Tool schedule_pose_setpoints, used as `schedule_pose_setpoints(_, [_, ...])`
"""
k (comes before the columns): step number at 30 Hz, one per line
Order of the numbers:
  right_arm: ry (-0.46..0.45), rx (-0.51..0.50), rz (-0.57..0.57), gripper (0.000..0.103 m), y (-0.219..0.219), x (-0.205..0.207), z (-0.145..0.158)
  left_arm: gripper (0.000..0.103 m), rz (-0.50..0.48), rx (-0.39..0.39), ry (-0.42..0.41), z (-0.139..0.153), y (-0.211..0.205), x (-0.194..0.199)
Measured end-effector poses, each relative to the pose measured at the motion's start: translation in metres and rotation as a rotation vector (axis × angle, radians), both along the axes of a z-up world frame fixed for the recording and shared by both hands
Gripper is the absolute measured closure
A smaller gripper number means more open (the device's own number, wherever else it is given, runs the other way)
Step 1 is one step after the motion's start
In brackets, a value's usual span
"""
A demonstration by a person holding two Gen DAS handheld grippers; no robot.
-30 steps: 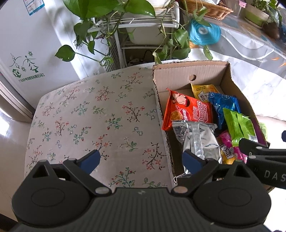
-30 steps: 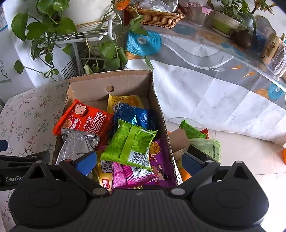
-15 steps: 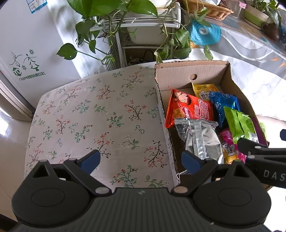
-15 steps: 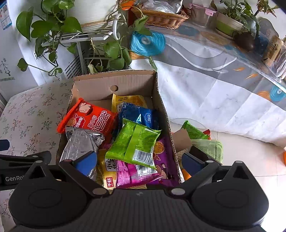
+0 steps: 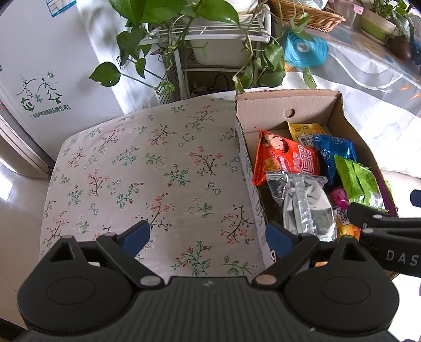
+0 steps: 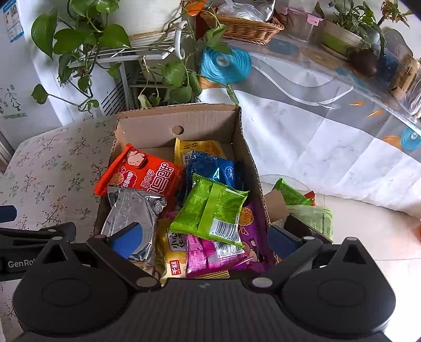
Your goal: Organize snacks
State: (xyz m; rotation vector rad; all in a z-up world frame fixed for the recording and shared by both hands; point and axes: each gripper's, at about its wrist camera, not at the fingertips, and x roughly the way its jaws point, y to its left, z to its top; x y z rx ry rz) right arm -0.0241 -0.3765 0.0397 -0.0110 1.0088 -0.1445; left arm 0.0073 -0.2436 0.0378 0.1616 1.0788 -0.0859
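One cardboard box (image 6: 244, 147) is sitting at the right edge of the flowered table (image 5: 147, 168), and eight snack packets are showing inside it: one red (image 6: 142, 173), two yellow (image 6: 200, 150) (image 6: 171, 252), one blue (image 6: 215, 168), one green (image 6: 213, 207), one silver (image 6: 131, 213), one pink (image 6: 208, 255) and one purple (image 6: 255, 236). Two more green packets (image 6: 292, 192) (image 6: 313, 218) are lying outside the box's right wall.

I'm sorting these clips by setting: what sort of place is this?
Most likely a home living or dining area. A cardboard box of snack packets sits on a floral-covered surface, trailing houseplants hang from a white rack, and a wicker basket stands on a cloth-covered table.
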Motion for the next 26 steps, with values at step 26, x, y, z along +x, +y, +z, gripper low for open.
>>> schedule_pose_setpoints(26, [-0.084,0.053,0.08,0.0,0.095,-0.022,-0.007,0.009,0.008,-0.001,-0.026,-0.001,0.106,-0.029])
